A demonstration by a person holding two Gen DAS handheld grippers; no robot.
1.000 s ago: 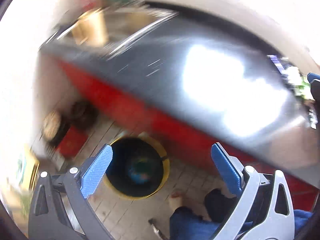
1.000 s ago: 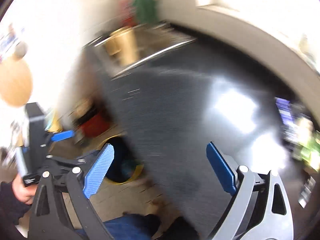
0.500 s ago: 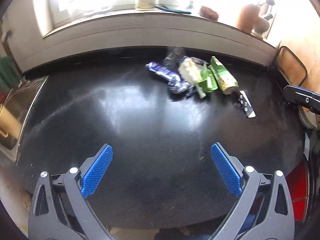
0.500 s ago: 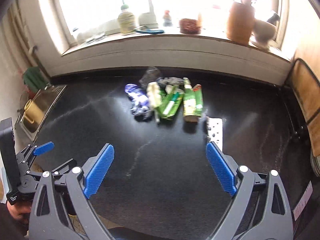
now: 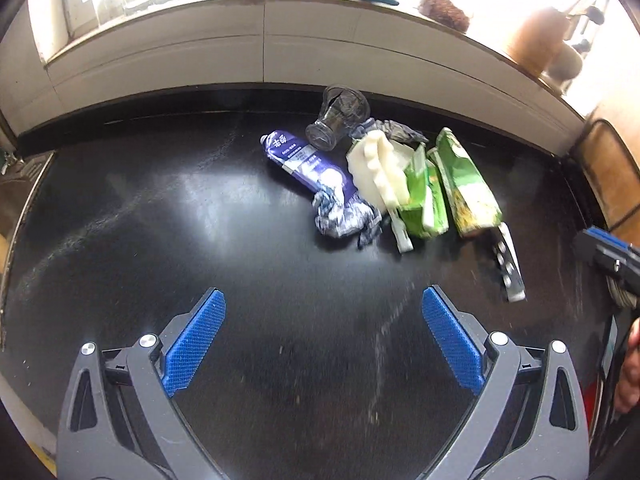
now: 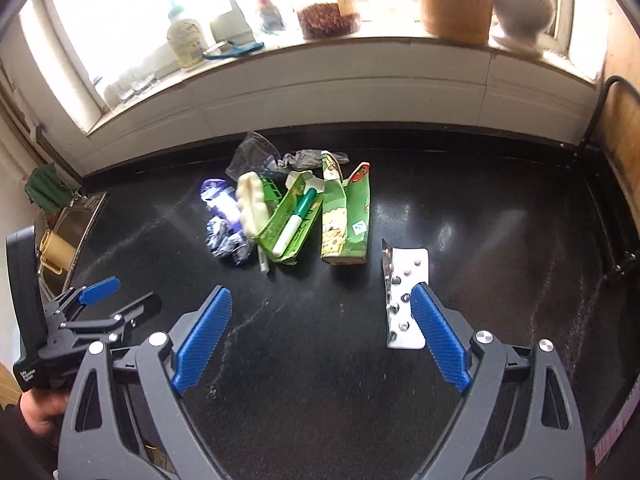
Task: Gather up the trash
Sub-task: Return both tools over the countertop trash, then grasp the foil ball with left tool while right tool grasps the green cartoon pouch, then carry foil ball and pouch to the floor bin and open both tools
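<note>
Both claws spread wide, nothing held: left claw [image 5: 322, 340] and right claw [image 6: 322, 340] hovering over the near part of the glossy black surface [image 6: 500, 216]. Nearest the right one: silver foil pill blister pack [image 6: 405, 300], lying flat, so probably better to tilt and pinch an edge. Further back mid-surface: green juice carton [image 6: 345, 222], crumpled blue-white wrapper [image 5: 320, 176], clear plastic cup [image 5: 338, 118] on its side toward the far edge.
</note>
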